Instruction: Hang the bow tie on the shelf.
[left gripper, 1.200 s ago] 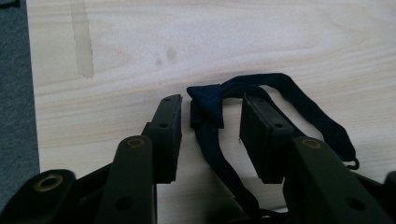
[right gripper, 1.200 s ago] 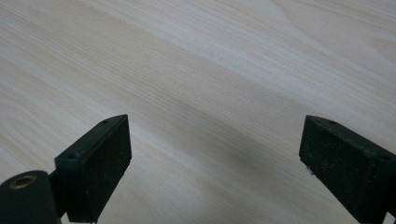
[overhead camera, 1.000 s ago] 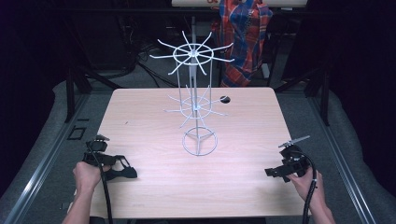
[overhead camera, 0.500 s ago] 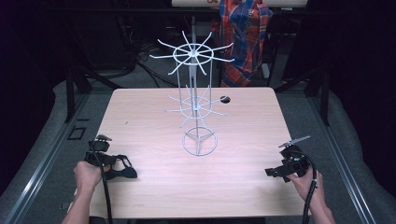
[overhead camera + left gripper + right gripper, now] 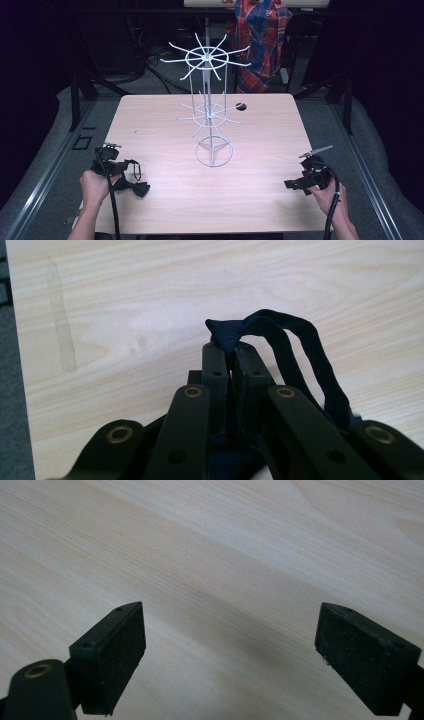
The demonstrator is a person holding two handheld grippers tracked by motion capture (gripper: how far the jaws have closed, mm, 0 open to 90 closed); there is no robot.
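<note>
Pinching a dark navy fabric bow tie (image 5: 280, 340), seemingly, the left gripper (image 5: 227, 352) is clamping fully near the table's (image 5: 260, 200) left edge; right gripper (image 5: 230, 650) is gaping wide, empty.

table (image 5: 165, 125) evenly lit | surroundings near black | gripper views sharp (soft shadows only)

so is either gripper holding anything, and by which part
The left gripper is shut on a dark bow tie, pinching one corner of its fabric, the strap looping beside it. The right gripper is open and holds nothing.
</note>
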